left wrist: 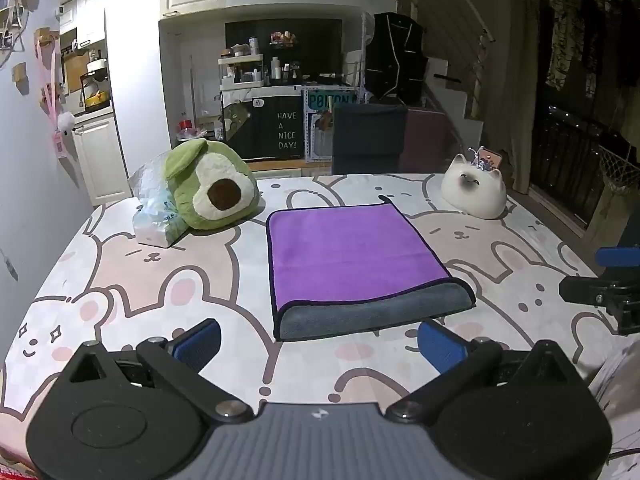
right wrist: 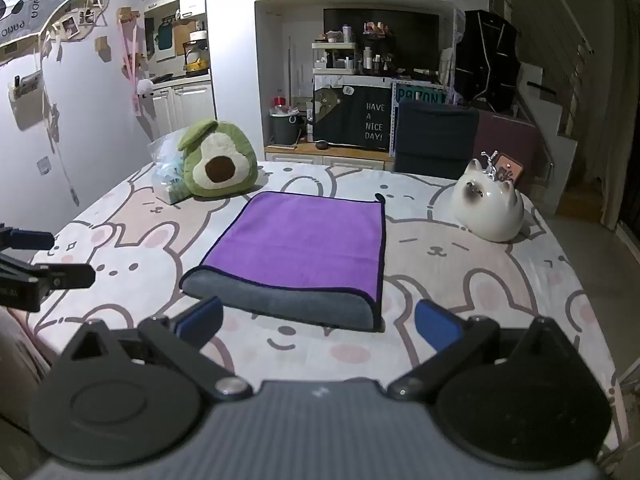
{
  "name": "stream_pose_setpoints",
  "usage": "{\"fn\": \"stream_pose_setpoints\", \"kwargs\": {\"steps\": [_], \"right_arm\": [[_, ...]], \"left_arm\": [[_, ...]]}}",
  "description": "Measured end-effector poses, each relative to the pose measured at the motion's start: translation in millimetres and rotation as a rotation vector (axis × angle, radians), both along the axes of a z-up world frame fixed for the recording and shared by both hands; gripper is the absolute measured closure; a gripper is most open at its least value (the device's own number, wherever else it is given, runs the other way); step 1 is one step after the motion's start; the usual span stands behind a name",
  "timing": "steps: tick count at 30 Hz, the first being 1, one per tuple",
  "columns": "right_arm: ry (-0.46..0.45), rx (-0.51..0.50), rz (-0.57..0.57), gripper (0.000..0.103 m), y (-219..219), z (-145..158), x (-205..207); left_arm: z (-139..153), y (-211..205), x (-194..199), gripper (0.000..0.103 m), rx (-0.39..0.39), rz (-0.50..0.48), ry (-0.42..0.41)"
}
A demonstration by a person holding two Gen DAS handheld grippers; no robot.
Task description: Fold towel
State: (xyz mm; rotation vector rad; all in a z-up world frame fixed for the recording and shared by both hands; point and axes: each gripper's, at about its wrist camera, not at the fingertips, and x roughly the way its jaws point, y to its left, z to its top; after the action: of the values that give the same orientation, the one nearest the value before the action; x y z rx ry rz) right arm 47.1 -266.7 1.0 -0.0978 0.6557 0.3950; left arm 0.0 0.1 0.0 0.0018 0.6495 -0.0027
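Folding looks at least one fold in: the purple-and-grey microfibre towel (left wrist: 356, 264) lies doubled mid-bed, near edge rolled grey, possibly needing another fold, both tools, left (left wrist: 320, 344) and right (right wrist: 318, 326), spread and empty short of it, avocado plush cushion (left wrist: 212, 190) and white cat-shaped ornament (right wrist: 490, 210) well apart.

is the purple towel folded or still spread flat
Folded. The purple microfibre towel lies doubled on the bunny-print sheet: its grey underside rolls around the near edge, beneath the purple layer.
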Motion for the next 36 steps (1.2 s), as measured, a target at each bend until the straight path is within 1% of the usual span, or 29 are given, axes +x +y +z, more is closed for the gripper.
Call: {"fn": "stream_pose_setpoints", "kwargs": {"steps": [36], "right_arm": [[0.007, 0.002, 0.001, 0.0, 0.3, -2.0, 1.1]], "left_arm": [[-0.1, -0.2, 0.2, 0.0, 0.001, 0.0, 0.003]]}}
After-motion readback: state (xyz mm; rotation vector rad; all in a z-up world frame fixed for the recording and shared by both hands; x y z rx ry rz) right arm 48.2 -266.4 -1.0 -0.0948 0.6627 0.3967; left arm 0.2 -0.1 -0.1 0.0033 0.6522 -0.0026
